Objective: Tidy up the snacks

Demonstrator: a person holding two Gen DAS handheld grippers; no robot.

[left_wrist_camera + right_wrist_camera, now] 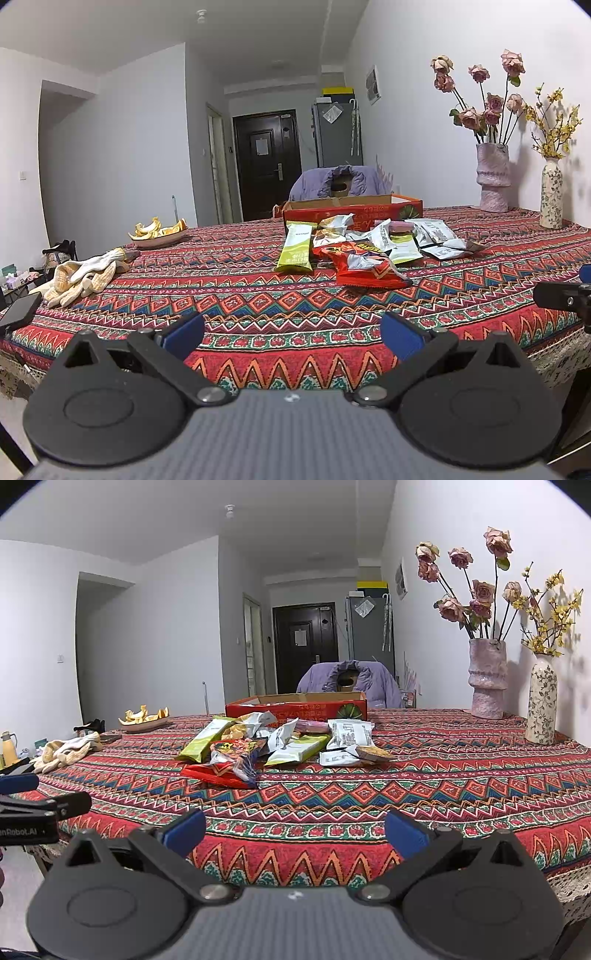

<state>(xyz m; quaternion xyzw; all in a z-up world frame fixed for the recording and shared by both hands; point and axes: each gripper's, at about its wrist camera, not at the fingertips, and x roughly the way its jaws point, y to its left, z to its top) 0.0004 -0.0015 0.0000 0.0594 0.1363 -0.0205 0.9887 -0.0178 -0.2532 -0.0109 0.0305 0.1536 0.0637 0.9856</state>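
A pile of snack packets lies mid-table on the patterned cloth: a green bar packet [295, 246] [207, 738], a red packet [365, 269] [225, 764], several white packets [436, 236] [349, 734]. Behind them stands an open red cardboard box [351, 212] [295, 707]. My left gripper [291, 334] is open and empty, near the table's front edge, well short of the pile. My right gripper [295, 832] is open and empty, also at the front edge. Each gripper shows at the side of the other's view.
White work gloves [81, 277] [66, 751] and a dish of fruit peel [159, 232] [144, 718] lie at the left. Two vases with flowers [495, 177] [487, 679] stand at the back right by the wall. A chair with a purple jacket [340, 182] is behind the table. A phone [20, 310] lies at the left corner.
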